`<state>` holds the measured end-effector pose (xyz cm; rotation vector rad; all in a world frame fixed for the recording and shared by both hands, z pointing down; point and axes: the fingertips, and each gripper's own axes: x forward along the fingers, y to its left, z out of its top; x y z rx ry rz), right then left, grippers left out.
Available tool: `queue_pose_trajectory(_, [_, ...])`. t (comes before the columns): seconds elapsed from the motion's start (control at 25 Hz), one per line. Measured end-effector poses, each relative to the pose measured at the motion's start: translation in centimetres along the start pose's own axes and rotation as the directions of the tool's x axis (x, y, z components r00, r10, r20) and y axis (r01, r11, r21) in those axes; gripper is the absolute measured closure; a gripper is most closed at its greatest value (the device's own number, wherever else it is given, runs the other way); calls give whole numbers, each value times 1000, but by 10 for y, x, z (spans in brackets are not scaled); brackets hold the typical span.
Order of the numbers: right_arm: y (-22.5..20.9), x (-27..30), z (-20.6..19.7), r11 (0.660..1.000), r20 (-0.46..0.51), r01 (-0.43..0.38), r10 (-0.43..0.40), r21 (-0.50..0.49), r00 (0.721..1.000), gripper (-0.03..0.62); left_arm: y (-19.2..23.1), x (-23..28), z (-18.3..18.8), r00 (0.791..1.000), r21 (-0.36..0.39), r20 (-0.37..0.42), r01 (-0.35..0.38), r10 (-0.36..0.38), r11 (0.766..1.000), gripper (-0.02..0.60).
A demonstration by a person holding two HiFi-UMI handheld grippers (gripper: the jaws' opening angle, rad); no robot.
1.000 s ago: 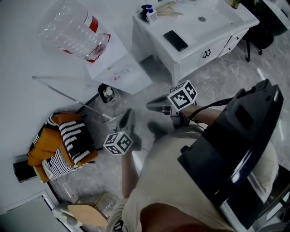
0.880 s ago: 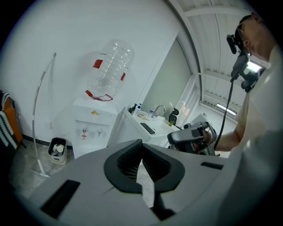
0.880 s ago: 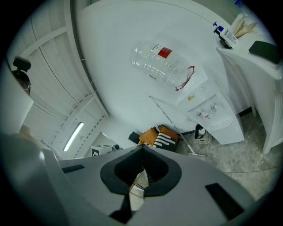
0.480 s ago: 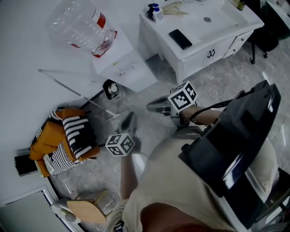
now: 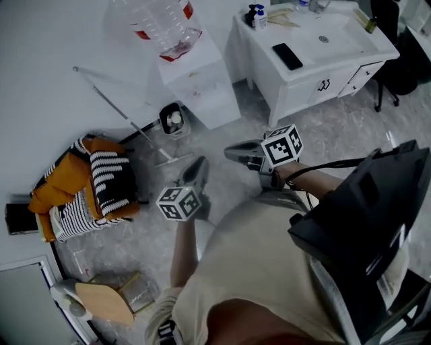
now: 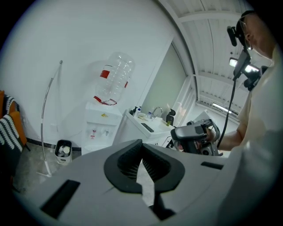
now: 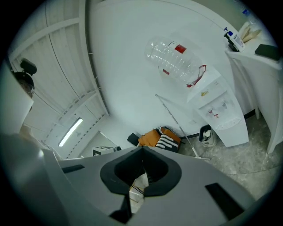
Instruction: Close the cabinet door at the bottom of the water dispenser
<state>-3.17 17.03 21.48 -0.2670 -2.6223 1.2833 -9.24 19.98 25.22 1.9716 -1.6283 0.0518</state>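
Note:
The white water dispenser (image 5: 202, 87) stands against the wall with a large clear bottle (image 5: 158, 20) tilted on top. It also shows in the left gripper view as the dispenser (image 6: 101, 128) and in the right gripper view as the dispenser (image 7: 221, 117). I cannot make out its bottom cabinet door. My left gripper (image 5: 197, 165) is shut and empty, well short of the dispenser over the floor. My right gripper (image 5: 229, 152) is beside it, also shut and empty. The jaw tips meet in both gripper views, left (image 6: 141, 143) and right (image 7: 142, 150).
A white sink cabinet (image 5: 316, 47) with a black phone (image 5: 287, 56) stands right of the dispenser. A small bin (image 5: 174, 121) and a thin pole (image 5: 121, 111) are to its left. Orange and striped clothes (image 5: 87, 189) lie by the wall. A wooden stool (image 5: 101, 303) is at bottom left.
The view has swung, so the dispenser and sink cabinet now sit further right and higher in the picture. Both grippers travelled along with it and stayed shut.

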Motion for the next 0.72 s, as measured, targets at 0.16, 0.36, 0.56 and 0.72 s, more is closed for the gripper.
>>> queue_pose_trajectory(0.16, [18, 12, -31, 1000, -3, 7, -7, -3, 1000, 577, -1, -28, -20, 1000, -7, 9, 10, -9, 1000, 589])
queue_pose_trajectory(0.36, [30, 27, -49, 1000, 8, 29, -29, 9, 1000, 577, 5, -53, -31, 1000, -15, -3, 27, -27, 1000, 589])
queue_pose_trajectory(0.56, [47, 40, -63, 999, 10, 46, -45, -29, 999, 577, 10, -77, -31, 1000, 20, 12, 23, -23, 1000, 589])
queue_pose_trajectory(0.72, [56, 48, -78, 998, 13, 53, -52, -39, 999, 577, 19, -91, -33, 999, 5, 23, 28, -28, 1000, 589])
